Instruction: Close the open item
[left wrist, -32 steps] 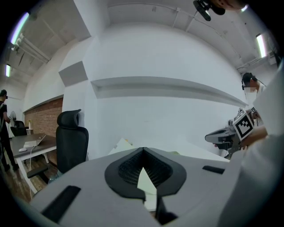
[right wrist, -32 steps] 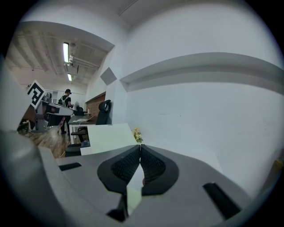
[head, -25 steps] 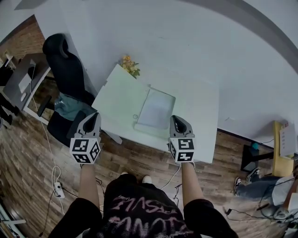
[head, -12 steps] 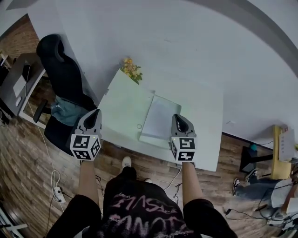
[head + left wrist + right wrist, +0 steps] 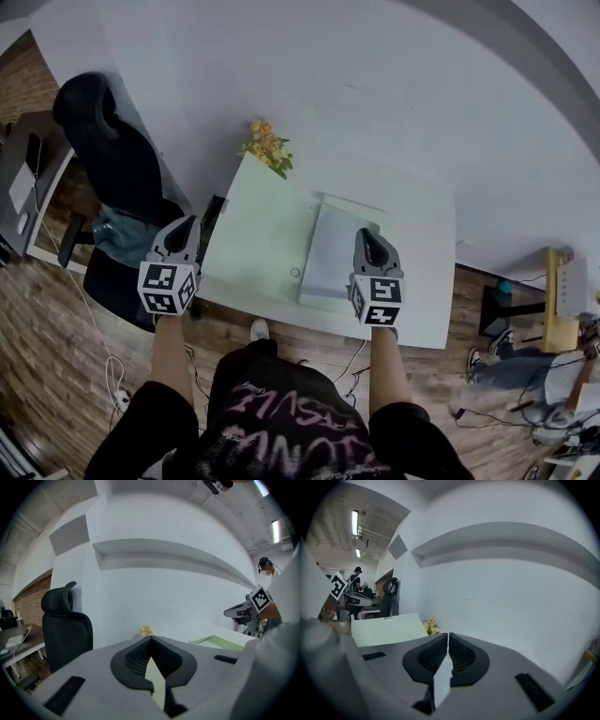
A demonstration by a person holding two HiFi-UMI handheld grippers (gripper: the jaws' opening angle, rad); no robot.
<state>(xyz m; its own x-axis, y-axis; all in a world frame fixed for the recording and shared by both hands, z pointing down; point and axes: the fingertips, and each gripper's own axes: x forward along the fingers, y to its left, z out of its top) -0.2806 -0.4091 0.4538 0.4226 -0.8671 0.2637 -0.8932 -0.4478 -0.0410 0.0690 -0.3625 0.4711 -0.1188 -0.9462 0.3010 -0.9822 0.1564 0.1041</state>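
On the white table (image 5: pixel 424 246) lies a flat, pale open item; I cannot tell what kind of thing it is. Its grey base (image 5: pixel 337 255) sits mid-table and its wide greenish-white leaf (image 5: pixel 255 232) spreads left, a small ring (image 5: pixel 295 273) near its front edge. From the right gripper view the leaf (image 5: pixel 388 627) shows as a white panel. The left gripper view catches a pale green slab (image 5: pixel 220 642). My left gripper (image 5: pixel 184 228) hangs shut just off the table's left front corner. My right gripper (image 5: pixel 367 236) is shut above the base's front right. Neither holds anything.
A small bunch of yellow flowers (image 5: pixel 267 142) stands at the table's back left corner against the white wall. A black office chair (image 5: pixel 98 141) is left of the table, a desk (image 5: pixel 23 187) beyond it. Wooden floor, cables and a yellow stand (image 5: pixel 560 302) lie around.
The person has stepped closer and rightward: the table sits nearer beneath both grippers. The right gripper now reaches over the open item's front; both jaws stay shut.
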